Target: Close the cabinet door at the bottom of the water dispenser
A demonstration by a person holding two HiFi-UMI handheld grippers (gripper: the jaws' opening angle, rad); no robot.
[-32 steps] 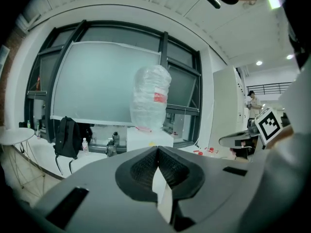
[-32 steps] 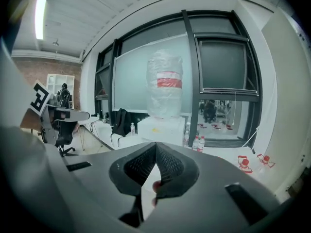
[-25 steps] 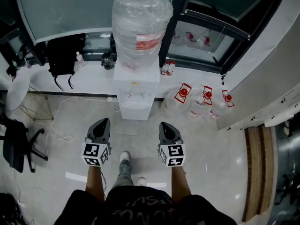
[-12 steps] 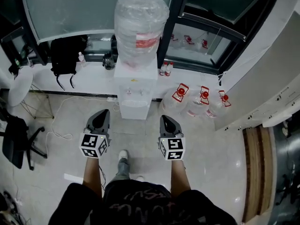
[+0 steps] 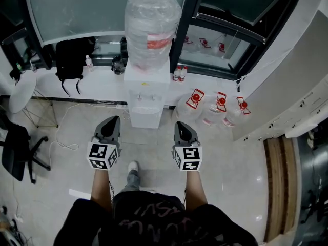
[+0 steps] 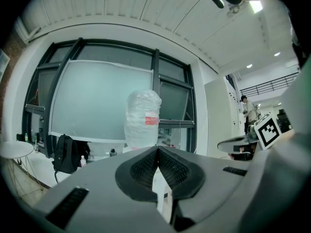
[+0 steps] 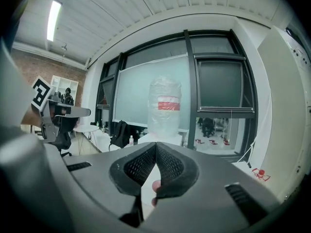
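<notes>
The white water dispenser [image 5: 147, 92] stands against the window ledge, and a plastic-wrapped bottle [image 5: 152, 23] sits on top of it. Its lower front [image 5: 145, 118] is seen steeply from above, so I cannot tell how the cabinet door stands. My left gripper [image 5: 111, 122] and right gripper [image 5: 181, 124] hover over the floor a short way in front of the dispenser, one on each side. Both are shut with nothing between the jaws. The bottle [image 6: 143, 118] shows above my shut left gripper [image 6: 158, 152]. It [image 7: 165, 106] also rises above my shut right gripper [image 7: 155, 147].
A black backpack [image 5: 70, 60] leans on the white ledge [image 5: 97, 86] left of the dispenser. Three red-capped water jugs [image 5: 216, 109] stand on the floor to its right. A black office chair [image 5: 15, 152] and a round white table [image 5: 21, 92] are at the left.
Both grippers have edged slightly forward toward the dispenser, and the person's foot has shifted. Both stay shut.
</notes>
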